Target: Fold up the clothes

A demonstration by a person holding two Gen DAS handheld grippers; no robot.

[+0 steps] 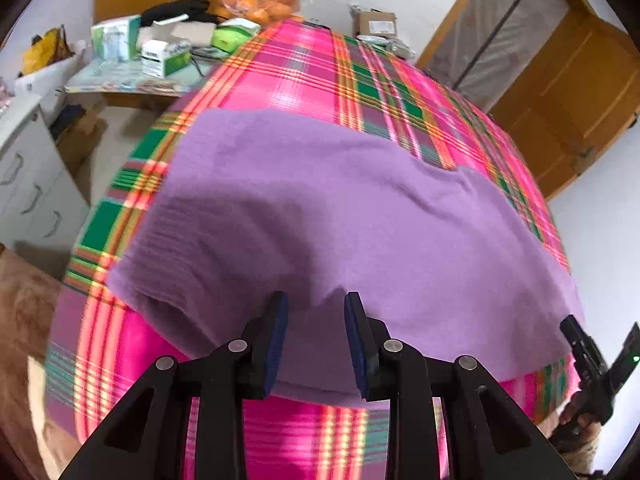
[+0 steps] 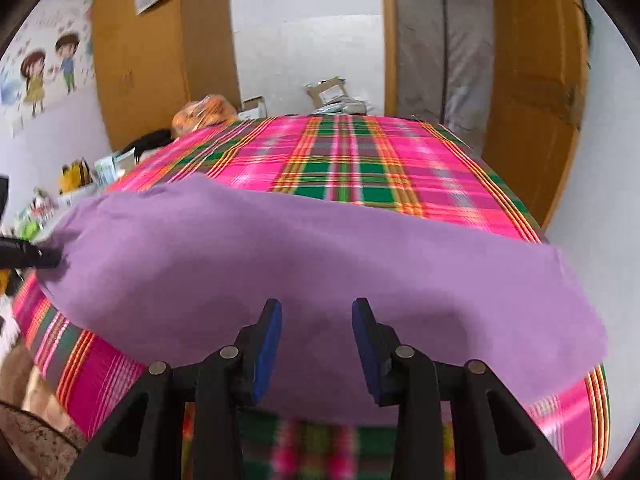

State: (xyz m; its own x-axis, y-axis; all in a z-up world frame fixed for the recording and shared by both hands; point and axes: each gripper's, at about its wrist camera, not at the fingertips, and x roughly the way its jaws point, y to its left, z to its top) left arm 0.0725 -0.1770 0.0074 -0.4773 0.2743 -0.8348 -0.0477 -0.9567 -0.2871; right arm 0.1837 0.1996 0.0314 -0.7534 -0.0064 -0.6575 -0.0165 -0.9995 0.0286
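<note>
plaid-covered bed (image 1: 304, 76) in pink, green and orange, filling most of both views. purple garment (image 1: 320, 220) spread flat over the near half, long axis running along the near edge, ribbed end toward the near left corner, other end draped past the right edge in the right wrist view. wooden door (image 1: 568, 92) beyond the far right corner. white drawers (image 1: 28, 168) off the left edge. cluttered side table (image 1: 132, 76) past the far left corner, carrying small green-and-white boxes (image 1: 166, 58). clear bag of oranges (image 1: 260, 0) behind those. left hand-held gripper (image 1: 316, 308) released, pads apart above the cloth near the near edge. right hand-held gripper (image 2: 317, 314) likewise released, nothing pinched.
</note>
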